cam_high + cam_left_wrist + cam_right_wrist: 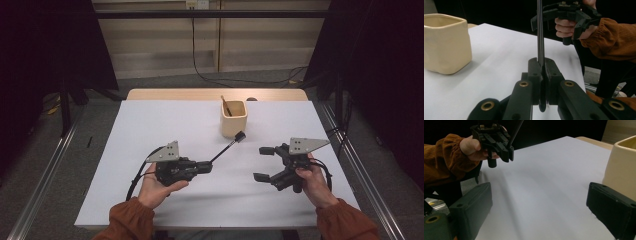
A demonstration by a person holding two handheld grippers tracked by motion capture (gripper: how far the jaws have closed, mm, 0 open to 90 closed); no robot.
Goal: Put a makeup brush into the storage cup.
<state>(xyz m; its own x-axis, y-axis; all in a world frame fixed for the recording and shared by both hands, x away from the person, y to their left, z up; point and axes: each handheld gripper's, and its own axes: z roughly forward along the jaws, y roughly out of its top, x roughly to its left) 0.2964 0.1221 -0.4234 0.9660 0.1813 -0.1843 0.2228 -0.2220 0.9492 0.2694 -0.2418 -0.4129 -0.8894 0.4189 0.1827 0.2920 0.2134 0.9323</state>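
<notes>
My left gripper (206, 166) is shut on a thin dark-handled tool (226, 147). The tool's shaft rises from between the closed jaws (540, 37), and its small black head (240, 136) hangs just in front of a cream square cup (234, 119). A brown stick (226, 105) leans inside that cup. My right gripper (264, 163) is open above the table's right side, its jaws spread wide with nothing between them (539, 202). The cup's side shows at the left of the left gripper view (446, 45) and at the right edge of the right gripper view (621, 167).
A white sheet (165, 125) covers the table, with a wooden edge (165, 94) at the far side. Dark curtains stand at both sides, and cables trail on the floor beyond the table.
</notes>
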